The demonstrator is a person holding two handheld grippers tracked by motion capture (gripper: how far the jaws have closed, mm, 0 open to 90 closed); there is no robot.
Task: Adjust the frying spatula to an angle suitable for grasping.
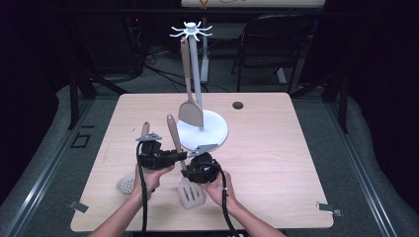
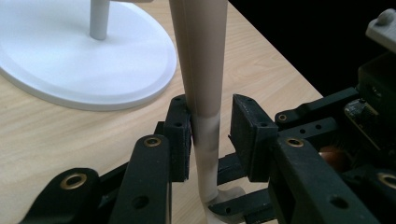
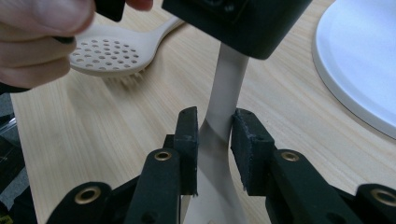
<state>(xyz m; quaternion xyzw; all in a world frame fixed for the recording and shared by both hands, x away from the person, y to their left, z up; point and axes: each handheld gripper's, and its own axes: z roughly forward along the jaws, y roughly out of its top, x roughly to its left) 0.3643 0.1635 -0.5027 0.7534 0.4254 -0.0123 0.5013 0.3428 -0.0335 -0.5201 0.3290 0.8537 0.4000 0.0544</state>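
Observation:
A slotted spatula (image 1: 191,195) with a brown handle lies on the table in front of the white stand. My right gripper (image 1: 191,170) is shut on its pale neck (image 3: 229,70), and both pads of this gripper (image 3: 215,116) press it. Just up the shaft, my left gripper (image 1: 170,158) straddles the handle (image 2: 201,56). In the left gripper view the jaws of this gripper (image 2: 211,105) are open: one pad touches the shaft and a gap shows at the other. The body of the left gripper (image 3: 233,23) sits close above the neck.
The stand's round white base (image 1: 212,129) sits just beyond the grippers, and another spatula (image 1: 190,113) hangs from its hooked pole. A perforated skimmer (image 1: 127,183) lies to the left, under the person's left hand (image 3: 37,37). A cable hole (image 1: 238,105) is in the far tabletop.

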